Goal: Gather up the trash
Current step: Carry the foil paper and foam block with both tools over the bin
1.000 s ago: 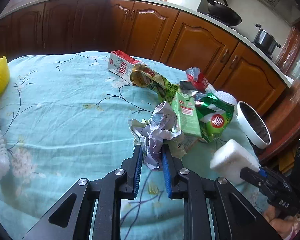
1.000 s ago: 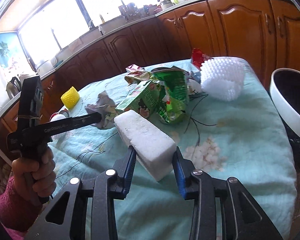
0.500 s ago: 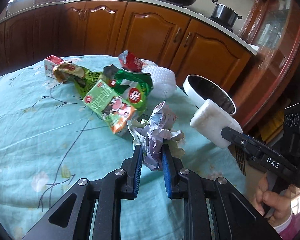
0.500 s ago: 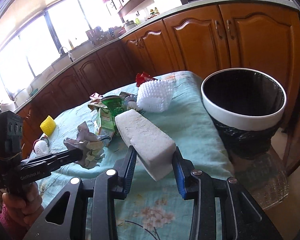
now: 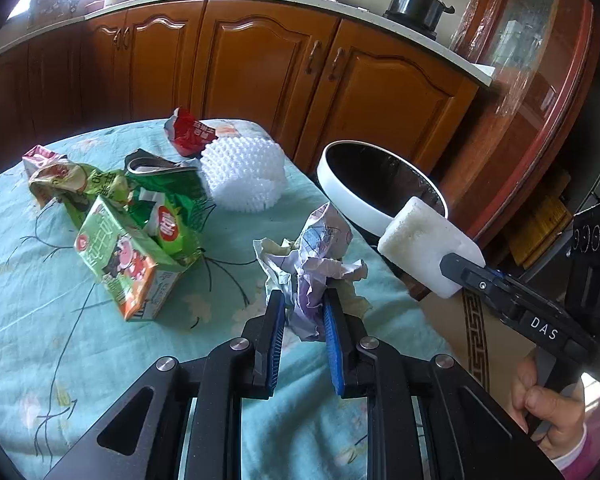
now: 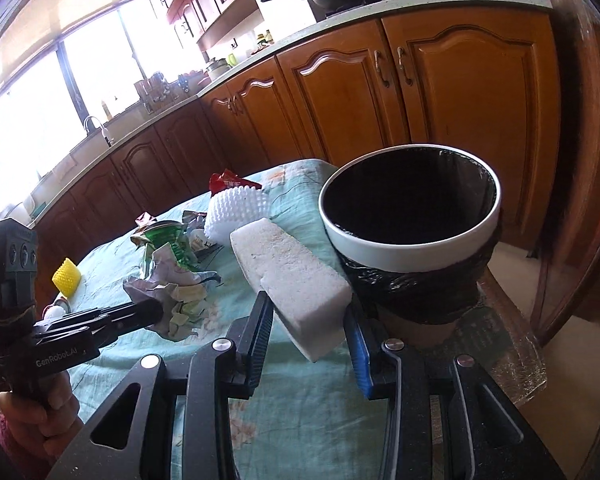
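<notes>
The left hand-held gripper (image 5: 302, 312) pinches crumpled paper (image 5: 314, 256); the right hand-held gripper (image 6: 308, 328) clamps a white foam block (image 6: 292, 272), both angled downward.

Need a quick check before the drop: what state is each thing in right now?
Left gripper: shut on crumpled paper, lifted.
Right gripper: shut on foam block, beside the bin.
Bin: upright, open, black liner, looks empty.
Green carton: crushed, lying on the table.
Green bag: crumpled, open.
Red wrapper: torn, crumpled.
White foam net: on the table.
</notes>
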Motion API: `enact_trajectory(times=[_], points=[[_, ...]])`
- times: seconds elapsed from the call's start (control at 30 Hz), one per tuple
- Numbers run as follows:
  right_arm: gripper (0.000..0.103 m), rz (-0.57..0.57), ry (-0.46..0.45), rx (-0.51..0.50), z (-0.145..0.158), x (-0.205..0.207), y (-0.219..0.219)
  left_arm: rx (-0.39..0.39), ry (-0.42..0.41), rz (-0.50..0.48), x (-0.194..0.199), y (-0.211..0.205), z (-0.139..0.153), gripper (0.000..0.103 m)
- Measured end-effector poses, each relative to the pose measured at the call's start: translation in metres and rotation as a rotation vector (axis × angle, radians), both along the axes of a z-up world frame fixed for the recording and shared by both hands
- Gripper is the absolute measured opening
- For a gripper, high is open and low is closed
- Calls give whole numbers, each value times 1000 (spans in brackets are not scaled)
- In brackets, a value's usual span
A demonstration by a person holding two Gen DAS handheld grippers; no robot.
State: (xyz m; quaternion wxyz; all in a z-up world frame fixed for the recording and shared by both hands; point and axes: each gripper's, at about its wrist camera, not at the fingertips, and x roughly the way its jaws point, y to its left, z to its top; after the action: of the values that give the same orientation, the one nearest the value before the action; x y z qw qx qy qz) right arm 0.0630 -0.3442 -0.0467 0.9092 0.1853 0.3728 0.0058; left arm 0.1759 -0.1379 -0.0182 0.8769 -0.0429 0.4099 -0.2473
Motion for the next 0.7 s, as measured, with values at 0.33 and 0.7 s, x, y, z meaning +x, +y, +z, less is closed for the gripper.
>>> enact_trajectory(times=[0.33,0.7], points=[[36,-63,6,-11,3,7,-31,8,-8,-55,28,-42,-4,18],[36,-121,0,-28,5,22,-61,10,-15,-82,51,-63,-7,18]])
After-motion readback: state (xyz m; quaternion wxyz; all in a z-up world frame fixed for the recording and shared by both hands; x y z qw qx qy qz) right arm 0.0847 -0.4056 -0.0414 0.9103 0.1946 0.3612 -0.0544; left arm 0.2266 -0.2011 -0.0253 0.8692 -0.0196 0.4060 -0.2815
